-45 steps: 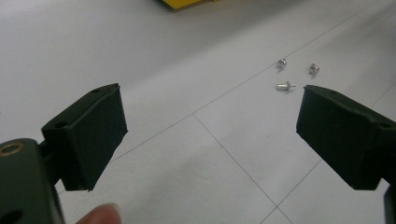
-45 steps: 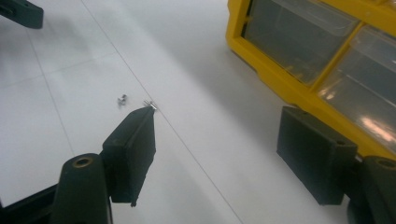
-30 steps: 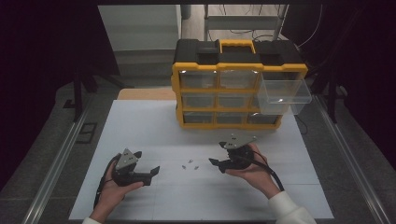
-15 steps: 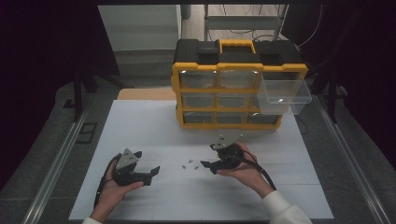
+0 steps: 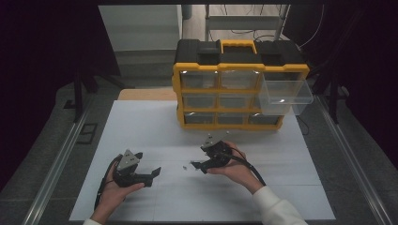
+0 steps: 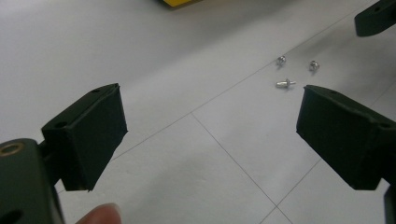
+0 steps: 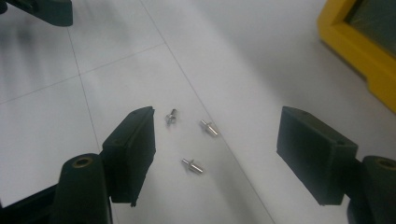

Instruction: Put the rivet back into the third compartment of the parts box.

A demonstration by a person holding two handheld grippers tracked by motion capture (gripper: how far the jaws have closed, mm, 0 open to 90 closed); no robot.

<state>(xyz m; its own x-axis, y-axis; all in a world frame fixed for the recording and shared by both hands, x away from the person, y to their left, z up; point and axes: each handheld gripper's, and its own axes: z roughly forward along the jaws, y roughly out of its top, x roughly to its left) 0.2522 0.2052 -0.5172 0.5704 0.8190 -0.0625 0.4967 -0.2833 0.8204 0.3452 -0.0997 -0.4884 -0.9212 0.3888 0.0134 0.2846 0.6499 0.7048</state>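
1. Where the high view was consulted, the left gripper (image 5: 152, 172) was seen held low at the near left of the white table (image 5: 141, 122), and the right gripper (image 5: 196, 165) near the table's middle, its jaws pointing leftward toward the other.
2. Both grippers had their jaws spread wide, with nothing between the pads; each gripper's own view confirmed this.
3. The high view showed the small screws (image 5: 186, 166) merely as faint specks just beside the right gripper's jaw tips.
4. The right gripper view resolved them as three separate silver screws (image 7: 193, 165), lying apart on the bare table surface between and just ahead of its jaws, nearer the left-hand pad.
5. The left gripper view showed the same three screws (image 6: 285, 83) farther off, just beyond its right-hand pad, with a jaw of the right gripper (image 6: 376, 16) at the upper right corner.
6. A fingertip (image 6: 100, 213) appeared at the bottom edge of the left gripper view.
7. The yellow and black drawer organiser (image 5: 237, 96) stood at the far side of the table; one clear drawer (image 5: 284, 96) at its right was pulled out.
8. The gripper views caught only a yellow corner of it (image 7: 359, 51).
9. No brand, label or writing could be read in any view.
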